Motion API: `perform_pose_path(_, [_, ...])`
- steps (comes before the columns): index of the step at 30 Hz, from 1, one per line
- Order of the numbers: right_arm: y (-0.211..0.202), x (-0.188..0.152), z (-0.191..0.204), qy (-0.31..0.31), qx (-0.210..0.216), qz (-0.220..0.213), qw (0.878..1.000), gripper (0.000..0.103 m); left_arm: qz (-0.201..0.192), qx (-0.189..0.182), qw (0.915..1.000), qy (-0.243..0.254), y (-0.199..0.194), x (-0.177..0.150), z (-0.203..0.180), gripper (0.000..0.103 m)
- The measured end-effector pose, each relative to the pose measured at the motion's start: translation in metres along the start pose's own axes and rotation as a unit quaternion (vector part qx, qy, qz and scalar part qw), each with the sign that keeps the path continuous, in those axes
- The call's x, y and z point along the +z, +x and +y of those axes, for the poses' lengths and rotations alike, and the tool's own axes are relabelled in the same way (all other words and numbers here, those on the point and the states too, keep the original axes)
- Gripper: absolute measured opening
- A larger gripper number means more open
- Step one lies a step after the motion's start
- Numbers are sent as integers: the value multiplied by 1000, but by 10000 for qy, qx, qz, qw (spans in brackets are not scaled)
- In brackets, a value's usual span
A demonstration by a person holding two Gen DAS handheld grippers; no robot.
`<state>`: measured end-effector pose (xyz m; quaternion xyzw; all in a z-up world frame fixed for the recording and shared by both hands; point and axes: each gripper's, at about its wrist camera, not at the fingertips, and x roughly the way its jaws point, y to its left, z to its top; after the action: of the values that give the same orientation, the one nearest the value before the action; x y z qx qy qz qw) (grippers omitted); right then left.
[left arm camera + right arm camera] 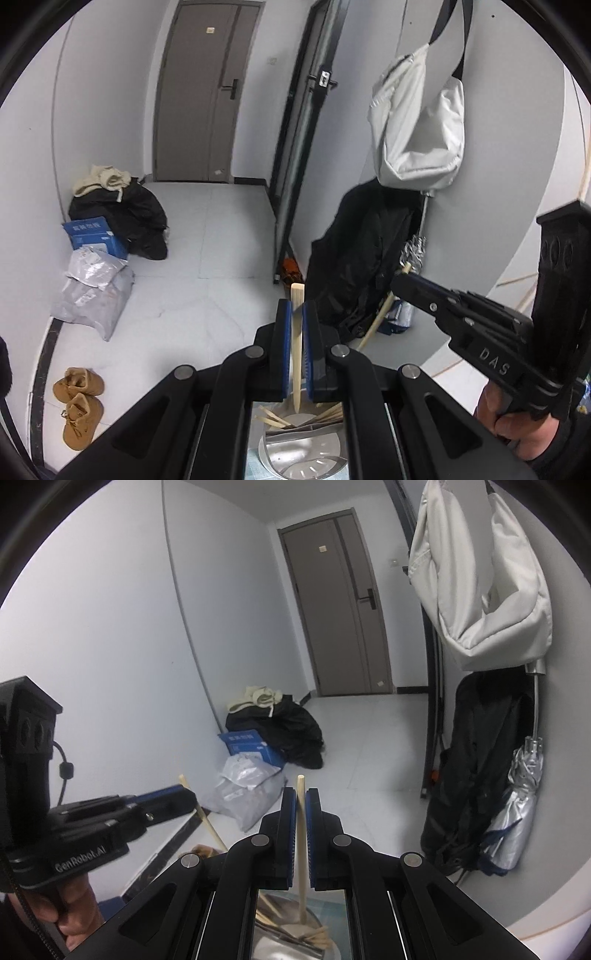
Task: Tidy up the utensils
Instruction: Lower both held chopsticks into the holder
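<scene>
My left gripper [297, 314] is shut on a flat pale wooden stick [296, 295], which stands upright between the blue pads. Its lower end hangs over a metal utensil holder [303, 456] with divided compartments, where several wooden sticks [273, 419] lie. My right gripper [301, 797] is shut on a round wooden chopstick [302, 834], also upright, its tip down in the same metal holder [325, 926] beside more wooden pieces. In the left wrist view the right gripper [400, 282] shows at the right with its chopstick [380, 317]. The left gripper [186, 794] appears at the left of the right wrist view.
A white bag [417, 129] hangs on the right wall over a black coat [362, 254] and a folded silver umbrella [517, 805]. On the floor lie dark clothes [129, 218], a blue box [96, 236], plastic parcels [92, 288] and brown boots [77, 402]. A grey door [207, 92] is at the far end.
</scene>
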<state>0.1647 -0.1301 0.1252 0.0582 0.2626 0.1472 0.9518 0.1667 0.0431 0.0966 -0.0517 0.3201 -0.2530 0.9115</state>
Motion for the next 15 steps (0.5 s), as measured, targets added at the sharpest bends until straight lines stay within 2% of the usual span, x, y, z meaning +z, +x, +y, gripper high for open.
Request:
perform_pose_path(11, [18, -26, -5, 64, 144, 177, 9997, 4, 260, -115, 9996, 66, 18, -15, 2, 2])
perform_pose_path(15, [22, -38, 0, -100, 204, 182, 9996, 4, 327, -177, 9993, 20, 21, -21, 4, 2])
